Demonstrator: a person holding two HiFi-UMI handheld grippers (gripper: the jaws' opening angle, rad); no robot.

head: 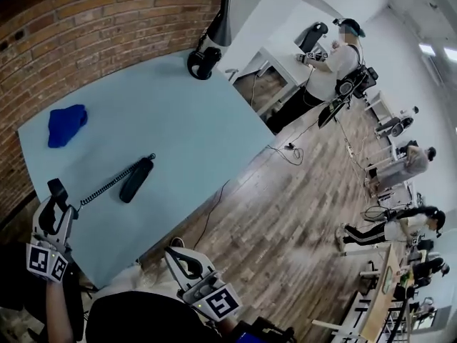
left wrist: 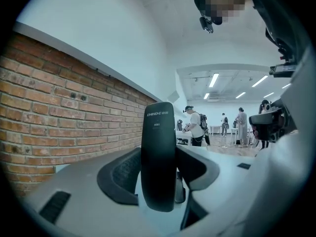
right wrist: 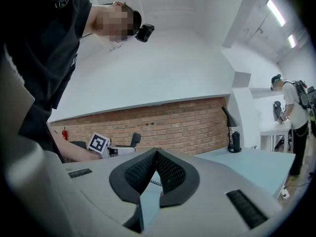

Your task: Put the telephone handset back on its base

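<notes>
A slim black telephone handset (left wrist: 158, 147) stands upright between the jaws of my left gripper (left wrist: 159, 174), which is shut on it from both sides. In the head view this gripper (head: 54, 195) is at the table's near left corner, with the handset (head: 57, 189) sticking up out of it. A coiled cord (head: 107, 186) runs from there to the long black base (head: 136, 179), which lies flat on the light blue table (head: 186, 134). My right gripper (right wrist: 157, 154) is shut with nothing in it, low by the table's near edge (head: 182, 257).
A blue cloth (head: 67, 124) lies at the table's far left. A black desk lamp (head: 207, 56) stands at the far corner by the brick wall (head: 107, 20). A thin cable (head: 214, 206) hangs over the right edge to the wooden floor. Several people stand far off.
</notes>
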